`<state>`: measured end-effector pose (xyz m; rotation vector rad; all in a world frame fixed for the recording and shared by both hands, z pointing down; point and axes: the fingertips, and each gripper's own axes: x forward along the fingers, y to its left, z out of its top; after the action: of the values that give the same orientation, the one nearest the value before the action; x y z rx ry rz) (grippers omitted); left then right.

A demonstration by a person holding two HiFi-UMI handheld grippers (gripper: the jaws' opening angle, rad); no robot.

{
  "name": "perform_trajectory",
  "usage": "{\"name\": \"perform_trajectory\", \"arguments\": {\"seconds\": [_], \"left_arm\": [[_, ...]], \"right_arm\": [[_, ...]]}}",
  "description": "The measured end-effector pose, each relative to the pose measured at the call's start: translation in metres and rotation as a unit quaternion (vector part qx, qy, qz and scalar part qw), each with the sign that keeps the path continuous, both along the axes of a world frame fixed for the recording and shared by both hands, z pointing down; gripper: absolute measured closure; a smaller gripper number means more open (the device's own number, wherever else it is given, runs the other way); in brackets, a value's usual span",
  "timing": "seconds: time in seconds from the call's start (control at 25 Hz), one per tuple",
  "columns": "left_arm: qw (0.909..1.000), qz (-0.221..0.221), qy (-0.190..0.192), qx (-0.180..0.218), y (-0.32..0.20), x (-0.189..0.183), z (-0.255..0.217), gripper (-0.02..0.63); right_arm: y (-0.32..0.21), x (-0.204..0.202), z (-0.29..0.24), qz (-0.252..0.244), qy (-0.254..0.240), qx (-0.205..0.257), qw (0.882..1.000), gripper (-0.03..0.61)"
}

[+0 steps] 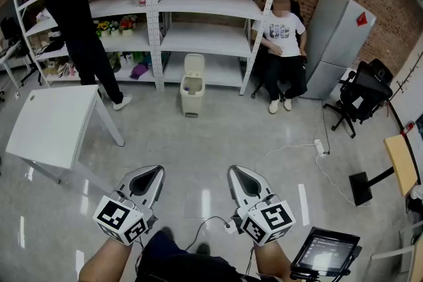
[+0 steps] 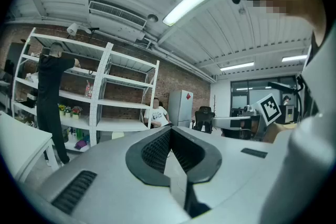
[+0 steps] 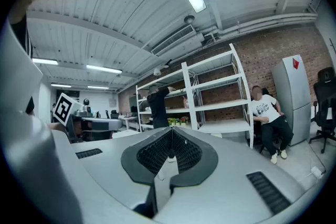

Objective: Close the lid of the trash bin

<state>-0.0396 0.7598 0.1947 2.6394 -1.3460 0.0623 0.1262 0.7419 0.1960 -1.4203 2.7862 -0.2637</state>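
Trash bin (image 1: pixel 192 92) contents too small to tell; forearms (image 1: pixel 106 264) cut off at btm edge, head view.

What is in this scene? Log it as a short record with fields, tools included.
trash bin: beige, on the floor in front of the white shelving
lid: raised, standing upright
left tool: jaws together, nothing between them, far from the bin
right tool: jaws together, nothing between them, far from the bin
people: standing person at the shelves left of the bin; seated person to its right
white table: left foreground
task state: lid not yet closed
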Motion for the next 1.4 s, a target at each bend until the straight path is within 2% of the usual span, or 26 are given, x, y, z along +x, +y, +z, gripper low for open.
{"name": "perform_trajectory", "arguments": {"seconds": [0.24, 0.4, 0.56, 0.76, 0.96, 1.16, 1.4], "left_arm": [[0.9998, 0.005, 0.013, 0.011, -0.069, -0.028, 0.012, 0.623], [0.9995, 0.017, 0.015, 0.024, -0.129, -0.053, 0.014, 0.623], [0.9988, 0.032, 0.033, 0.013, -0.185, -0.080, 0.020, 0.623], [0.9983, 0.027, 0.050, 0.009, -0.244, -0.103, 0.025, 0.623], [0.9985, 0.034, 0.042, 0.005, -0.301, -0.089, 0.042, 0.623], [0.9991, 0.025, 0.033, 0.011, -0.383, -0.071, 0.046, 0.623], [0.9999, 0.011, 0.012, 0.002, -0.481, -0.038, 0.039, 0.623]], "right_arm": [[-0.065, -0.029, 0.010, 0.000, 0.025, -0.002, 1.000, 0.572], [-0.125, -0.062, 0.013, 0.003, 0.033, -0.001, 0.999, 0.571], [-0.177, -0.087, 0.015, 0.018, 0.014, -0.017, 1.000, 0.571], [-0.228, -0.108, 0.019, 0.019, 0.031, -0.028, 0.999, 0.571], [-0.289, -0.103, 0.028, 0.017, 0.033, -0.027, 0.999, 0.571], [-0.374, -0.095, 0.036, -0.003, 0.029, -0.006, 1.000, 0.571], [-0.480, -0.061, 0.026, -0.025, 0.008, 0.003, 1.000, 0.571]]}}
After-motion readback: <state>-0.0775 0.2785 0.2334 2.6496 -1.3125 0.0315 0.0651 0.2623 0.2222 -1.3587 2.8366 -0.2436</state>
